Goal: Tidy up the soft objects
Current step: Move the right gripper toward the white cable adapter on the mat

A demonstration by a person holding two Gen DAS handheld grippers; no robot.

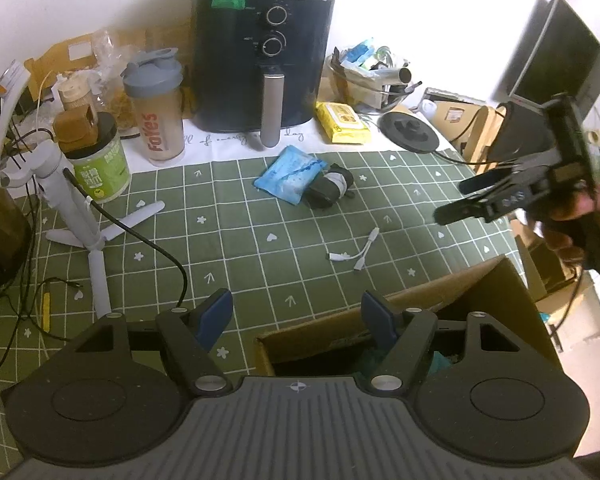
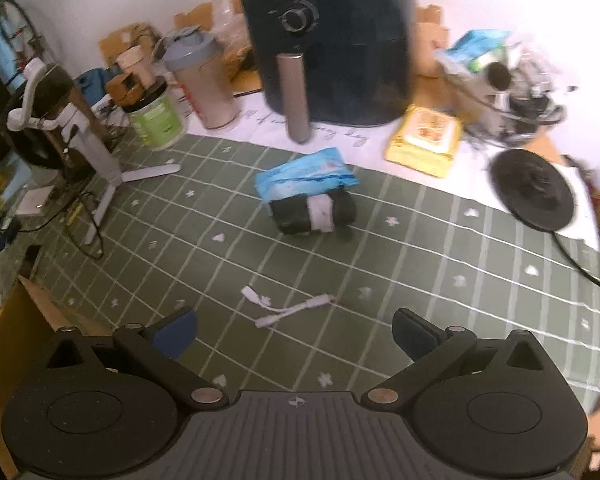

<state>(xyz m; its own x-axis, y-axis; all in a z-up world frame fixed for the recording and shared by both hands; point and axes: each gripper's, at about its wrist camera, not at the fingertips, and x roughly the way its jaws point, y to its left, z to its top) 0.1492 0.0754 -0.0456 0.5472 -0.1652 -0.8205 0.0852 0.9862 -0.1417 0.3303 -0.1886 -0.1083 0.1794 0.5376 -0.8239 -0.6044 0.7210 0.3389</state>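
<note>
My left gripper stands well open and empty, its right finger over the cardboard box at five o'clock. At twelve o'clock lie the blue soft packet and, touching it, the rolled dark socks. My right gripper gapes wide, holding nothing, above the white adapter cable.
</note>
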